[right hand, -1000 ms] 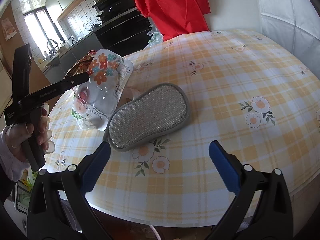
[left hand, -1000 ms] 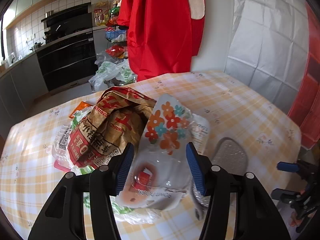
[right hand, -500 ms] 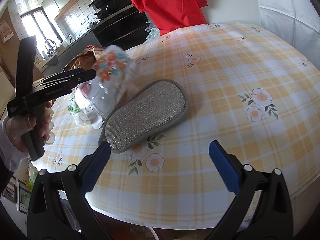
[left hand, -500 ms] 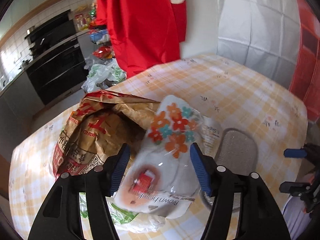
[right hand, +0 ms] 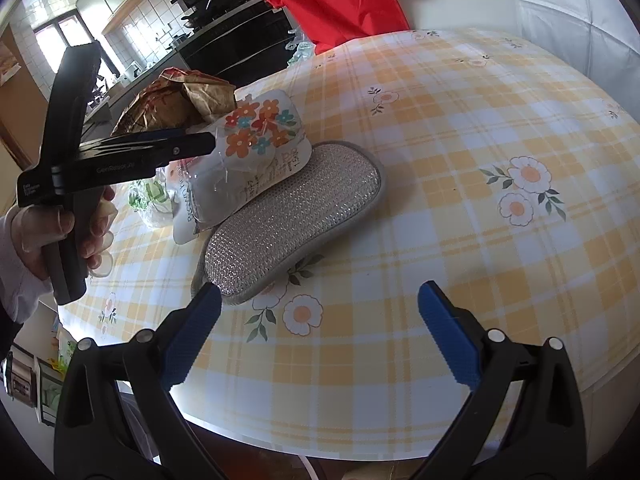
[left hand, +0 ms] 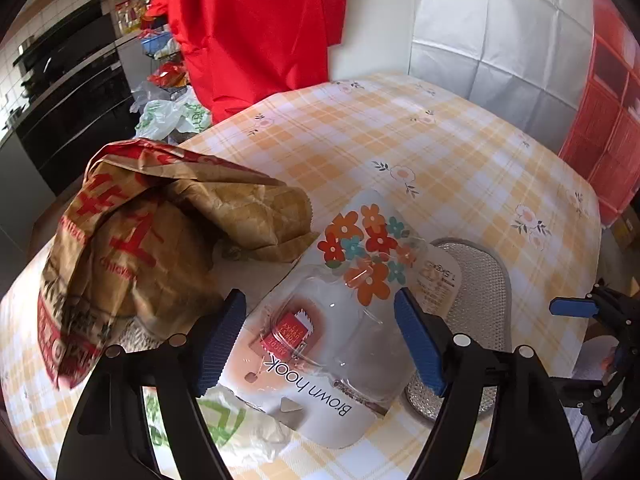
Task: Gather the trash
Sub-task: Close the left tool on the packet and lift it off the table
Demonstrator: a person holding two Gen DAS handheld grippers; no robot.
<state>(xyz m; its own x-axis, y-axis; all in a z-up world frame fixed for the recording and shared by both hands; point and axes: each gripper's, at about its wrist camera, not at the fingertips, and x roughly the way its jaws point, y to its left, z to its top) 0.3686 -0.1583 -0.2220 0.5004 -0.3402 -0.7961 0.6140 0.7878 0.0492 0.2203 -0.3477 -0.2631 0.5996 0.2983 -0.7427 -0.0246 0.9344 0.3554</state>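
Observation:
A clear plastic blister pack with a flower print (left hand: 344, 300) lies on the table, leaning partly on a grey mesh sponge pad (left hand: 476, 288). My left gripper (left hand: 320, 340) is open and hangs over the pack, one jaw on each side, apart from it. A crumpled brown paper bag with red print (left hand: 132, 240) lies to the left of the pack, and a white and green plastic bag (left hand: 224, 424) lies under the pack's near end. My right gripper (right hand: 320, 340) is open and empty above the table's near edge, just in front of the sponge pad (right hand: 292, 216). The pack (right hand: 248, 148) also shows there.
The round table has a yellow checked flower cloth (right hand: 460, 128). A red cloth (left hand: 248, 28) hangs behind it. White plastic bags (left hand: 168, 116) lie on the floor by dark kitchen cabinets (left hand: 68, 92). A red shelf (left hand: 604, 120) stands at the right.
My left gripper has opened wider and let go of the blister pack, which has dropped onto the table and the sponge pad. My right gripper has moved slightly toward the pad.

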